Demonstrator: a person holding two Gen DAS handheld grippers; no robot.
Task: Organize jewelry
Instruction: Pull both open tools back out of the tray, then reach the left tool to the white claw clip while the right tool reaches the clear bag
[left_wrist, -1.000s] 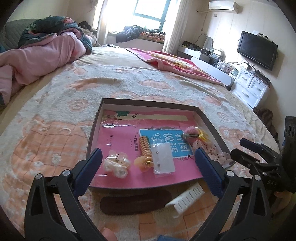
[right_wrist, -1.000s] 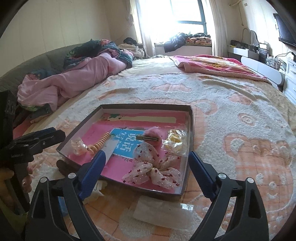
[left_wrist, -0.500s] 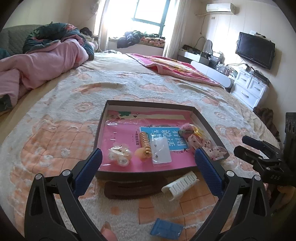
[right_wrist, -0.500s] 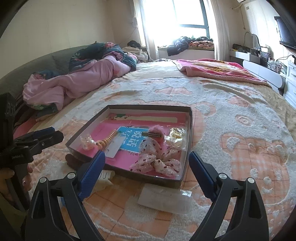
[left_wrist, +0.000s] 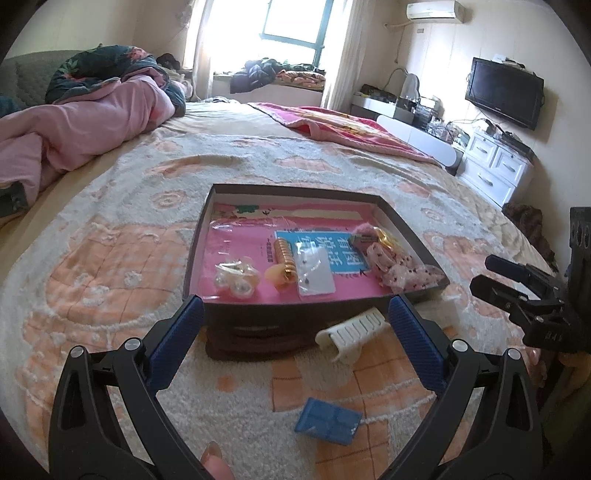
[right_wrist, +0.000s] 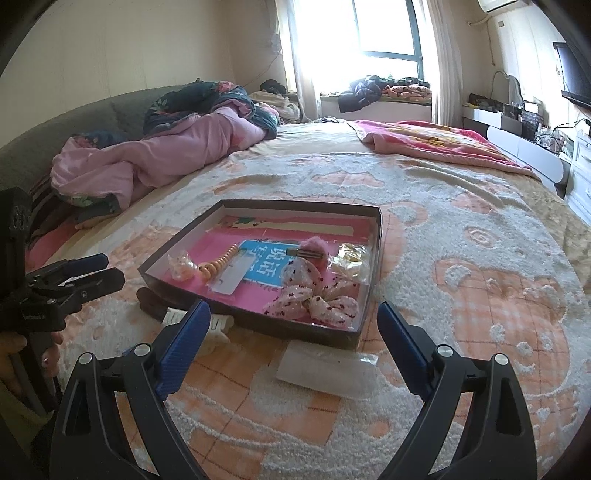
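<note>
Nearest the left gripper (left_wrist: 295, 328), whose blue-padded fingers are spread wide on nothing, a small blue packet (left_wrist: 328, 425) lies on the bedspread (left_wrist: 110, 266), with a white hair claw (left_wrist: 352, 328) and a dark brown clip (left_wrist: 258, 341) just beyond it against the tray's front wall. The right gripper (right_wrist: 293, 326) is likewise released and empty (a flat clear bag (right_wrist: 327, 371) lies on the bedspread between its fingers). Farther on, the shallow dark tray (left_wrist: 295, 315) holds the jewelry: a clear pouch of earrings (left_wrist: 236, 277), an orange bead bracelet (left_wrist: 285, 260), a small clear bag (left_wrist: 317, 271) and a polka-dot bow (right_wrist: 316, 297); beyond it lies a rumpled pink quilt (right_wrist: 147, 162).
</note>
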